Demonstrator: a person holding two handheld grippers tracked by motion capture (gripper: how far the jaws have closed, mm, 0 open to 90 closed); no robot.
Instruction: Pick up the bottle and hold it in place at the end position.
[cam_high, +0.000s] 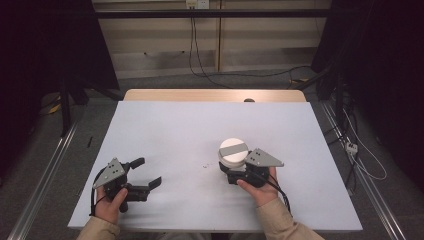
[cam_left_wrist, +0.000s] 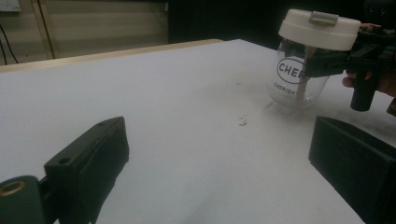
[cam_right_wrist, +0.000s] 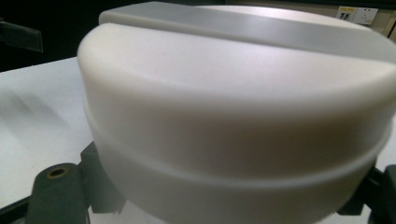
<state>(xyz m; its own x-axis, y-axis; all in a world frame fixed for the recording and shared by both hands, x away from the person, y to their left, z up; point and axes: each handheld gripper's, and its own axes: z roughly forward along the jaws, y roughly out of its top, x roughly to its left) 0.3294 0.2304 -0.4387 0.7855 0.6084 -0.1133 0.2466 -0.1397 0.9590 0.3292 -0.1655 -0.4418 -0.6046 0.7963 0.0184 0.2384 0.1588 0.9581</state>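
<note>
At table's right-centre, right gripper (cam_high: 235, 172) clamped on clear jar (cam_left_wrist: 295, 81) under white lid (cam_high: 233, 150), jar upright; left gripper (cam_high: 145, 177) gaping, empty, jar at its 2 o'clock, well apart

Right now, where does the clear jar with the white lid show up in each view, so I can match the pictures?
High view: the jar stands right of centre on the white table, clamped by the right tool.
Left gripper view: jar at upper right.
Right gripper view: its white lid looms up close.
Shared landmark: the grey bar across the lid.
</note>
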